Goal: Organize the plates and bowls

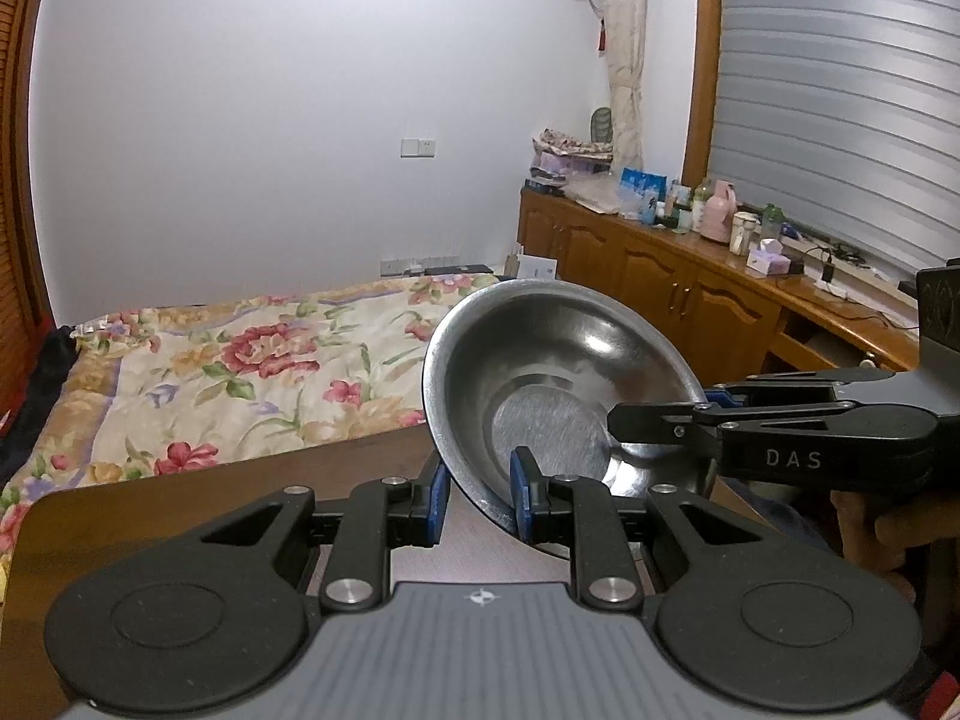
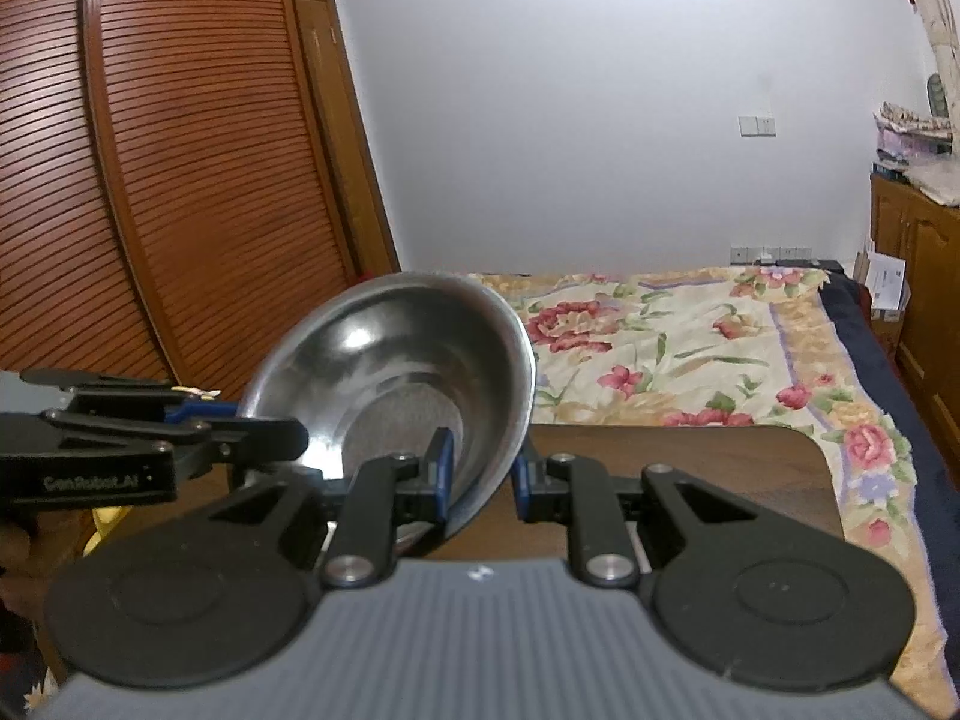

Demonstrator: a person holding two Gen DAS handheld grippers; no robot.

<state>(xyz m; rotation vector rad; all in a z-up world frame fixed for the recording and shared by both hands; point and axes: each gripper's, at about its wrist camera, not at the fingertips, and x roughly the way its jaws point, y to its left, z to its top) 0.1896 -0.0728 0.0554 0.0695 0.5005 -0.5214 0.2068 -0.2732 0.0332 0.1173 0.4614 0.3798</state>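
A steel bowl hangs tilted above the dark wooden table, held at two opposite spots on its rim. My left gripper is shut on the near rim in the left wrist view, one blue pad inside the bowl and one outside. It enters from the left in the right wrist view as the left gripper. My right gripper is shut on the other side of the rim in the same way, and in the left wrist view the right gripper reaches in from the right. The bowl holds nothing.
Beyond the table lies a bed with a floral cover. Wooden cabinets topped with bottles and boxes run along the right wall. A louvred wardrobe door stands at the left. A hand holds the right gripper.
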